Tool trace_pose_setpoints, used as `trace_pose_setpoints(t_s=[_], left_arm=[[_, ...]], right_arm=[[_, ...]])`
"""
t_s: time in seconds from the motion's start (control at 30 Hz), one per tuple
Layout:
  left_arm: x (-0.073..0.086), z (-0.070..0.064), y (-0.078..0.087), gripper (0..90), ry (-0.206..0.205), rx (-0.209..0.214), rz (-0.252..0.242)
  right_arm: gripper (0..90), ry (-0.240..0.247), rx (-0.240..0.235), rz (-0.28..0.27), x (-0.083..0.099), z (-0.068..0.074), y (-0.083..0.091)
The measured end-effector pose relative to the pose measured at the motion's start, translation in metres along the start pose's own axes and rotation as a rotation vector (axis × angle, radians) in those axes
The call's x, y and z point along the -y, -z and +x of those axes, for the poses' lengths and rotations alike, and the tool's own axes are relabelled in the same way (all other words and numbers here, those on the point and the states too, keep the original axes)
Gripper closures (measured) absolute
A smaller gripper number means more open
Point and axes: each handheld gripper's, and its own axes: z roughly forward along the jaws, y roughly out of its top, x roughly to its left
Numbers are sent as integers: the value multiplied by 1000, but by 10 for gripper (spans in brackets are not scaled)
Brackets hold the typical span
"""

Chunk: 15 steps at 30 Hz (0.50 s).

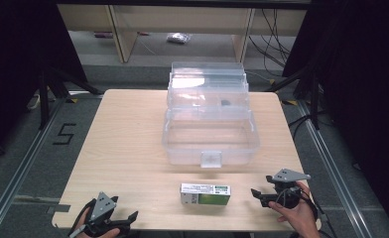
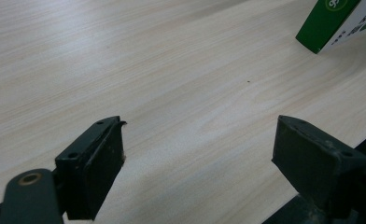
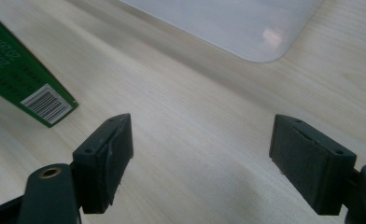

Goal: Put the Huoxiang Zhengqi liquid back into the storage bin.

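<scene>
A small green and white carton (image 1: 205, 194) lies flat near the table's front edge. My left gripper (image 1: 131, 222) rests at the front left corner, open, jaws pointing right toward the carton with bare wood between them. In the left gripper view the left gripper (image 2: 197, 128) has nothing in it, and the carton's green corner (image 2: 330, 23) lies ahead at the top right. My right gripper (image 1: 260, 184) sits to the right of the carton, open, pointing left. In the right gripper view the right gripper (image 3: 202, 123) is empty, with the carton's barcode end (image 3: 22, 79) to its left.
A clear plastic storage box (image 1: 211, 144) stands in the middle of the table with its lid (image 1: 207, 82) tipped back; its base corner (image 3: 228, 23) lies ahead of the right jaws. The wooden table (image 1: 123, 148) is bare on its left half. Dark stands flank the table.
</scene>
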Motion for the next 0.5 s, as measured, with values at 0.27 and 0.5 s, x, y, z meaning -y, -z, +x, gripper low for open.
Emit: trace_pose_setpoints(t_s=[0.27, 0.5], left_arm=[[0, 1, 0, 158, 7, 1, -6], [0, 1, -1, 158, 12, -5, -8]], right_arm=[[231, 3, -25, 9, -12, 6, 13], [243, 108, -49, 6, -31, 14, 25]])
